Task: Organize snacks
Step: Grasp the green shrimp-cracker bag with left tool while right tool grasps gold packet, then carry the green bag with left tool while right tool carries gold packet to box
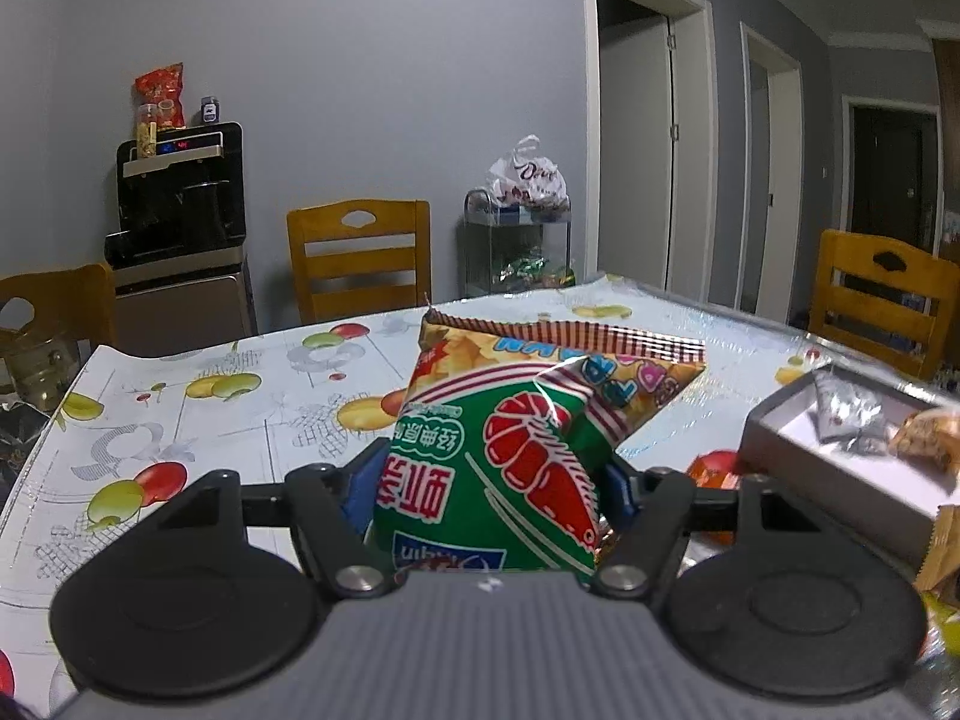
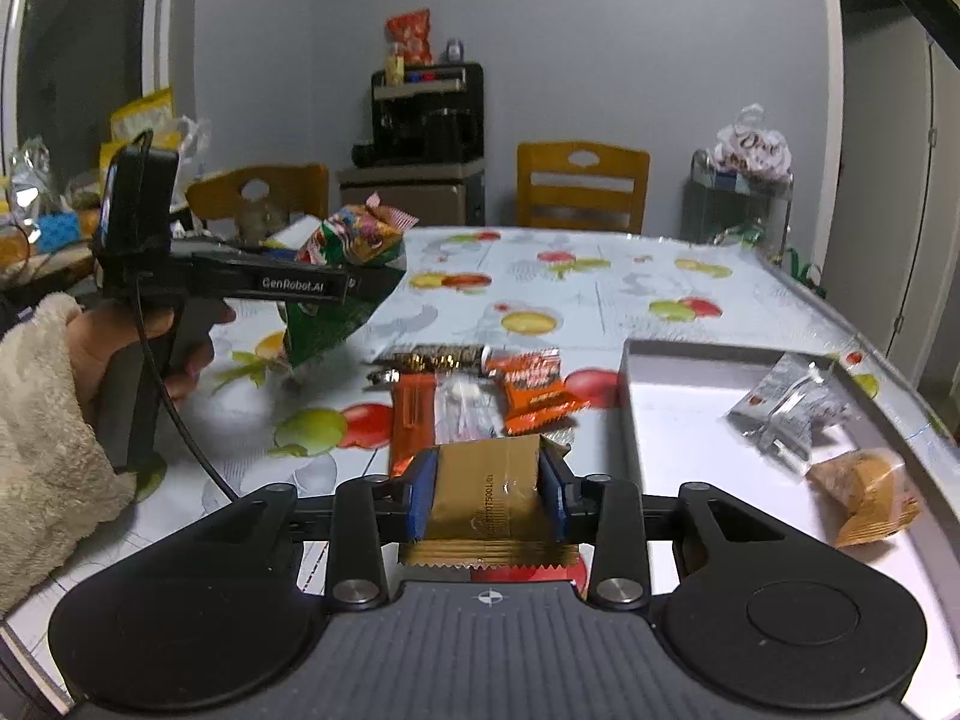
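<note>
A green shrimp-cracker bag (image 1: 486, 462) with a red shrimp print stands between the blue pads (image 1: 359, 495) of my left gripper (image 1: 487, 480), which is shut on it. The right wrist view shows that left gripper (image 2: 360, 283) in a hand with a fleece sleeve, the green bag (image 2: 336, 300) hanging just above the table. My right gripper (image 2: 487, 495) is shut on a flat gold snack packet (image 2: 486, 492), pinched at both sides. Several small snacks lie on the table ahead: an orange bar (image 2: 411, 414), a clear packet (image 2: 465, 408), an orange packet (image 2: 534, 390).
A shallow grey box (image 2: 666, 420) lies at the right with a silver packet (image 2: 786, 408) and a golden-brown packet (image 2: 864, 492) inside; the left wrist view shows the box (image 1: 774, 444) too. Wooden chairs (image 2: 582, 186) ring the fruit-print table (image 2: 600, 288). A rack with a bag (image 2: 750, 180) stands behind.
</note>
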The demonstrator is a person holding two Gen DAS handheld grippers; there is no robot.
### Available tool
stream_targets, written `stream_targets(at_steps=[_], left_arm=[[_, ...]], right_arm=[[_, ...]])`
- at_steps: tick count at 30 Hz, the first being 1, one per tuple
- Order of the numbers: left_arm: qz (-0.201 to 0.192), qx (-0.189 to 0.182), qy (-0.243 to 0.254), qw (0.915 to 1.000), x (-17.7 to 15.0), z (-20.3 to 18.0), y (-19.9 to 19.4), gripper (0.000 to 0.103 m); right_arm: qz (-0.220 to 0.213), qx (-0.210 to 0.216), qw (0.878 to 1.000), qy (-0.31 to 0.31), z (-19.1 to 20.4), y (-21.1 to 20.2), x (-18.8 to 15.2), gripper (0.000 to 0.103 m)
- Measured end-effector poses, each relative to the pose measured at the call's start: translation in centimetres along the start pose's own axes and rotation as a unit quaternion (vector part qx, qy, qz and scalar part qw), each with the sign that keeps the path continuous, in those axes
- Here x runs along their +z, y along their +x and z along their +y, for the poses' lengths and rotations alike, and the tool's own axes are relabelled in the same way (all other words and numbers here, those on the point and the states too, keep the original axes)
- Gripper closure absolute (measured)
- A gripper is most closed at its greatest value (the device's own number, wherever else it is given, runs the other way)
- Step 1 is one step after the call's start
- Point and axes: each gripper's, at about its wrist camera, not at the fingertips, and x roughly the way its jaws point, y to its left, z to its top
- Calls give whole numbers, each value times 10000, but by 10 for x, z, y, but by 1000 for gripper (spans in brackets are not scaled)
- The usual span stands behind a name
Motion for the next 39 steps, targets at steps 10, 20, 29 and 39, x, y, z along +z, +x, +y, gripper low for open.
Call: stream_targets(at_steps=[10, 20, 29, 39], left_arm=[[29, 279, 130, 9995, 9, -25, -29, 36], [341, 506, -62, 9981, 0, -46, -56, 36], [752, 169, -101, 9970, -12, -47, -71, 36], [1216, -222, -345, 9917, -37, -33, -84, 36]], right_arm=[[-53, 306, 9995, 31, -3, -8, -8, 66], [105, 619, 9980, -64, 7, 0, -22, 66], [214, 716, 9972, -105, 7, 4, -26, 66], [528, 677, 9960, -253, 11, 16, -34, 66]])
